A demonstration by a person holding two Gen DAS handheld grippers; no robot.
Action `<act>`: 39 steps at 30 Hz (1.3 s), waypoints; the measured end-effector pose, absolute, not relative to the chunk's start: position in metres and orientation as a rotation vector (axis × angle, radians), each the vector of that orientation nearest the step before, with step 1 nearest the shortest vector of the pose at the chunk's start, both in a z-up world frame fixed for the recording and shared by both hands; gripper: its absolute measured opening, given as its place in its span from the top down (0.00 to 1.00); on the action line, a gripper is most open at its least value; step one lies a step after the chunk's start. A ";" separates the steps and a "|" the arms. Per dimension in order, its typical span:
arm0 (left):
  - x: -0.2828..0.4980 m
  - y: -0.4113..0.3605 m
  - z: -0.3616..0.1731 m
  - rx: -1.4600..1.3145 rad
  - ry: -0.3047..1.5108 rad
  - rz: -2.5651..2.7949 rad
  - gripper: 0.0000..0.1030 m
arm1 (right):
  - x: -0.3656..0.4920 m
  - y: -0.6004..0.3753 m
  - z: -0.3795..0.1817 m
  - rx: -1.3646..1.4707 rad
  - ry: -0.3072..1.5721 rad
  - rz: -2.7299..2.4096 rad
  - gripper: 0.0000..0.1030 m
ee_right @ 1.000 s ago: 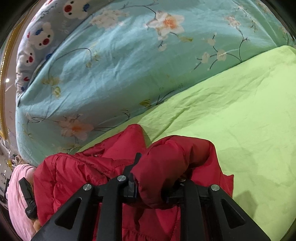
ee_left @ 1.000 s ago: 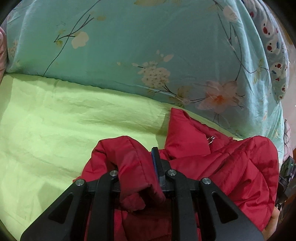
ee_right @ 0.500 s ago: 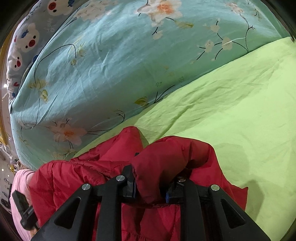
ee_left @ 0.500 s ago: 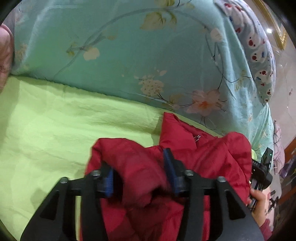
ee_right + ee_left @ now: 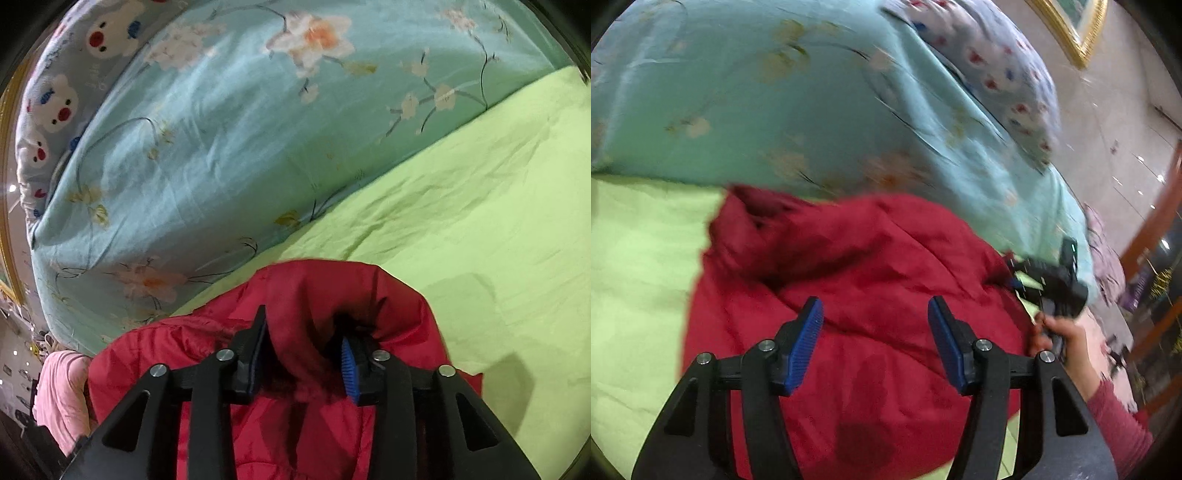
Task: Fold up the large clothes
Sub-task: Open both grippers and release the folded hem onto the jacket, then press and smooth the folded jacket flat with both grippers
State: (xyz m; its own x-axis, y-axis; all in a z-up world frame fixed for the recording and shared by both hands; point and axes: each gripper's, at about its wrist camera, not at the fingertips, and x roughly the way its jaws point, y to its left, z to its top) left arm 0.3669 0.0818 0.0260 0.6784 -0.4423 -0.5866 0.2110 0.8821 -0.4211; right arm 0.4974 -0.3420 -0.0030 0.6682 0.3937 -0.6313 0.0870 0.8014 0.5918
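No containers anywhere, just bedding. Your red padded jacket point(image 5: 871, 280) sits bunched on the lime-green sheet point(image 5: 635, 280), up against the foot of the teal floral duvet point(image 5: 768, 110). Its long axis is hard to read, it's a crumpled heap; in the left wrist view the mass spreads across the frame from a raised fold at upper left to the edge by your right hand point(image 5: 1067, 339). Frame is motion-blurred, so no seam detail.

Your left gripper point(image 5: 875, 332) hangs over the jacket with jaws standing wide, just been opening, blue pads point(image 5: 805, 343) clear of the cloth, nothing pinched between them. Your right gripper point(image 5: 303, 350) has jaws at a narrower gap, also just been opening; a rolled fold of the red jacket point(image 5: 306, 325) lies between the pads point(image 5: 347, 369), and whether the far pad touches the cloth I cannot tell, the near one shows a gap.

Open room: wide bare green sheet point(image 5: 480, 221) to the right in the right wrist view, and to the left in the left wrist view. The duvet point(image 5: 221, 147) walls off the far side. A cartoon-print pillow point(image 5: 59, 96) lies beyond it. Pink cloth point(image 5: 62, 398) at the lower left edge of the right view
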 end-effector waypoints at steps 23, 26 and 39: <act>0.378 0.022 -0.021 -0.168 0.852 -0.432 0.44 | 0.388 -0.212 0.022 -0.028 0.783 0.451 0.44; 0.402 0.021 -0.034 -0.147 0.888 -0.398 0.42 | 0.412 -0.203 0.004 -0.109 0.835 0.384 0.45; 0.486 0.057 -0.039 -0.171 0.924 -0.165 0.59 | 0.492 -0.246 -0.021 0.071 0.887 0.205 0.44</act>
State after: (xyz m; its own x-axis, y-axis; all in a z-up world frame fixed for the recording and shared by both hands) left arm 0.4861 0.0566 -0.0389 0.5916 -0.2138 -0.7773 0.0677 0.9740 -0.2164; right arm 0.4924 -0.2461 -0.0213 0.6136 0.2070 -0.7620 -0.1487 0.9780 0.1460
